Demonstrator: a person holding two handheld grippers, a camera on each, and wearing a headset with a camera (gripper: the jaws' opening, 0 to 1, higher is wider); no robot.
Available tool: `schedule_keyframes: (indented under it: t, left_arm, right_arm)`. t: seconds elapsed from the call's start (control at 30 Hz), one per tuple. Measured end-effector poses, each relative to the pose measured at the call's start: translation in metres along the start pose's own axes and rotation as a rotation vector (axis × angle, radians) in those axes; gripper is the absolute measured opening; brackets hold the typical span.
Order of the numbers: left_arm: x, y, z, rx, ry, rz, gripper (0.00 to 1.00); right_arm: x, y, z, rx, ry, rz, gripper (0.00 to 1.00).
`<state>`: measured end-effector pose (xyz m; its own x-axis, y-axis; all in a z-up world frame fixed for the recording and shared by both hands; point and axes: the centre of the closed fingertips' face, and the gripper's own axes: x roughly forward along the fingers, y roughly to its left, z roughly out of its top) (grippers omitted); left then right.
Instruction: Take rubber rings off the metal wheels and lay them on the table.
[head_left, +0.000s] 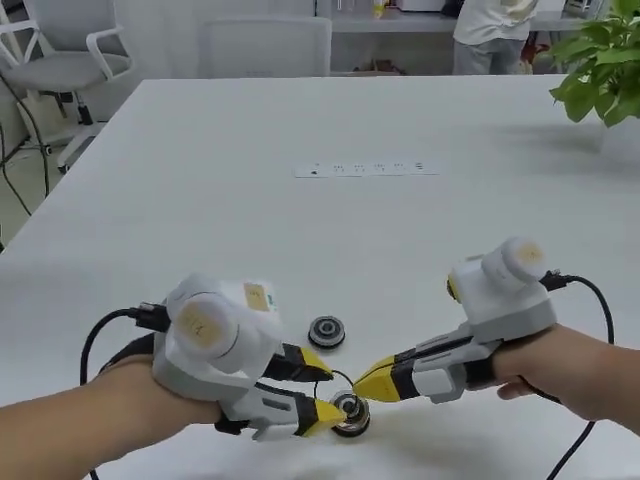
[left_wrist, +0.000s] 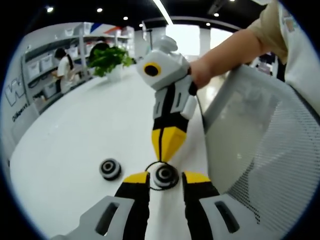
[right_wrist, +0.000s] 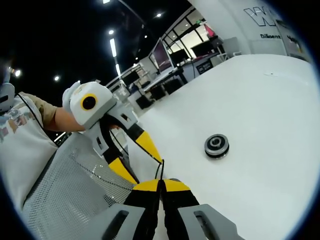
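Ring (left_wrist: 149, 168) stretches from the near wheel (head_left: 350, 412) rightward into the right tongs (head_left: 357, 385), pinched tight on it. Left tongs (head_left: 325, 392) stand apart astride that wheel (the nearer hand, seemingly bracing it) on the counter (head_left: 300, 120).

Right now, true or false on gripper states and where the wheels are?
1. The right hand-held gripper is shut on a rubber ring. True.
2. Both wheels sit between the jaws of the left hand-held gripper. False: only the near wheel sits there; the second wheel lies apart from it on the table.
3. A potted plant stands at the table's far right. True.
4. The pinched ring lies flat and free on the table. False: it is stretched from the near wheel up into the right gripper's shut jaws.
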<state>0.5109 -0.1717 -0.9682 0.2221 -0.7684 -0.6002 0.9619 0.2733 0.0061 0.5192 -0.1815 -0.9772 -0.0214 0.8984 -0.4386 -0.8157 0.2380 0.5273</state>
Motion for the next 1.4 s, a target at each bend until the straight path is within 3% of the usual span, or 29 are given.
schedule_keyframes:
  t: [0.27, 0.67, 0.87, 1.13, 1.4]
  left_arm:
    - [-0.030, 0.012, 0.002, -0.041, -0.054, 0.051, 0.36]
    - [-0.062, 0.027, -0.020, -0.090, -0.053, 0.118, 0.47]
    - [-0.067, 0.026, -0.028, -0.106, -0.044, 0.126, 0.51]
    - [-0.063, 0.020, -0.029, -0.117, -0.043, 0.116, 0.53]
    - [-0.060, 0.017, -0.026, -0.110, -0.043, 0.107, 0.53]
  right_arm:
    - [0.009, 0.000, 0.012, -0.019, -0.012, -0.005, 0.00]
    - [0.035, -0.005, 0.027, -0.059, -0.012, -0.038, 0.00]
    - [0.046, -0.012, 0.024, -0.098, 0.010, -0.070, 0.00]
    - [0.053, -0.019, 0.012, -0.185, 0.060, -0.113, 0.00]
    - [0.048, -0.021, 0.014, -0.218, 0.044, -0.134, 0.20]
